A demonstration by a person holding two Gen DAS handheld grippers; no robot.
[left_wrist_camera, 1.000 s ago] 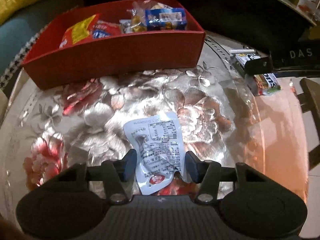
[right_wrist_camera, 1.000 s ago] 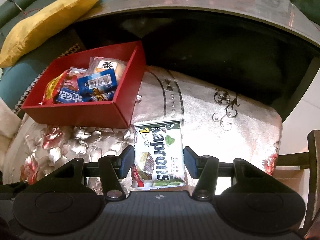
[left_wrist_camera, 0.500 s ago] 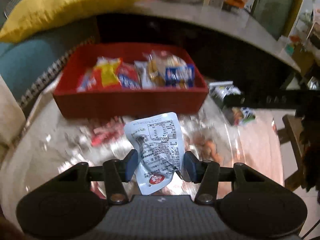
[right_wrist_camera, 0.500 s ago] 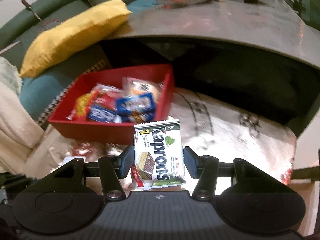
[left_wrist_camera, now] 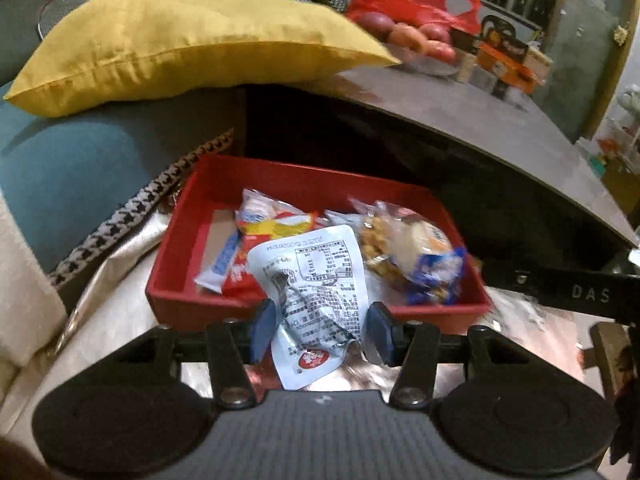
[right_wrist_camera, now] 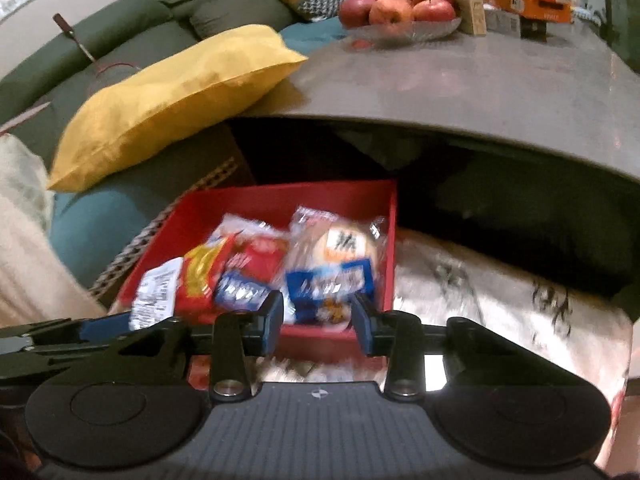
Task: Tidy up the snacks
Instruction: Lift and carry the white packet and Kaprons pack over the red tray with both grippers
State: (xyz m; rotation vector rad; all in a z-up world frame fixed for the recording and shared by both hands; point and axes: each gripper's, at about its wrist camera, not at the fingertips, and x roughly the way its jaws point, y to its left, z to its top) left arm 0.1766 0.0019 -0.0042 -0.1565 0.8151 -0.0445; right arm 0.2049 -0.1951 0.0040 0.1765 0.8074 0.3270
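Observation:
A red box (left_wrist_camera: 188,304) full of snack packets stands on the flowered table; it also shows in the right wrist view (right_wrist_camera: 390,240). My left gripper (left_wrist_camera: 320,330) is shut on a white printed snack pouch (left_wrist_camera: 316,296) and holds it at the box's near wall. My right gripper (right_wrist_camera: 318,322) is open with nothing between its fingers, in front of the box's near right corner. The green Kaprons wafer pack is not in view. The left gripper and its white pouch (right_wrist_camera: 154,300) show at the left of the right wrist view.
A yellow cushion (left_wrist_camera: 180,44) lies on the sofa behind the box. A grey tabletop (right_wrist_camera: 480,80) overhangs the box at the back, carrying a bowl of apples (right_wrist_camera: 396,12) and small cartons. A cream blanket (right_wrist_camera: 24,248) is at the left.
Both grippers have lifted off the table and moved to the red box. The left still holds the white pouch. The Kaprons pack has left the right gripper's fingers.

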